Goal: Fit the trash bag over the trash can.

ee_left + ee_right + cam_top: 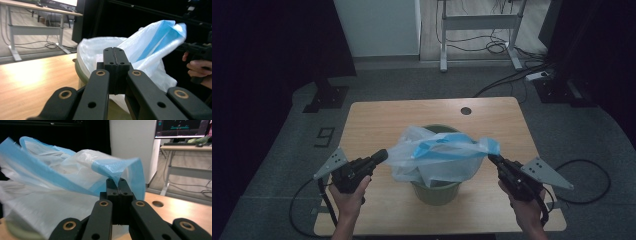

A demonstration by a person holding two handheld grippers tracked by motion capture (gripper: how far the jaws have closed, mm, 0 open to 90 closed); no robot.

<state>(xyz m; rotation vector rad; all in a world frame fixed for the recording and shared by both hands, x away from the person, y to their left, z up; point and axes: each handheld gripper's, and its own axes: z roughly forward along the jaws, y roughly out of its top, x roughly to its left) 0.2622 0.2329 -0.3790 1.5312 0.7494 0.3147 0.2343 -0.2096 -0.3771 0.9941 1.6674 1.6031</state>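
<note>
A thin white plastic bag (437, 155) with a blue rim is stretched over a green bin (437, 192) in the middle of the wooden table (377, 120). My left gripper (383, 155) is shut on the bag's left edge, and my right gripper (491, 158) is shut on its blue right corner. In the left gripper view the shut left gripper (115, 53) sits against the bag (155, 42) above the bin's rim (81, 75); the other hand's gripper (197, 48) is at the far right. In the right gripper view the right gripper (117, 182) pinches the blue rim of the bag (50, 190).
A round cable hole (466, 110) lies in the table's far edge. On the floor beyond stand a white desk frame (479, 22) with loose cables (499, 47), a white cabinet (377, 25) and a black stand base (327, 97). Bare tabletop lies on both sides of the bin.
</note>
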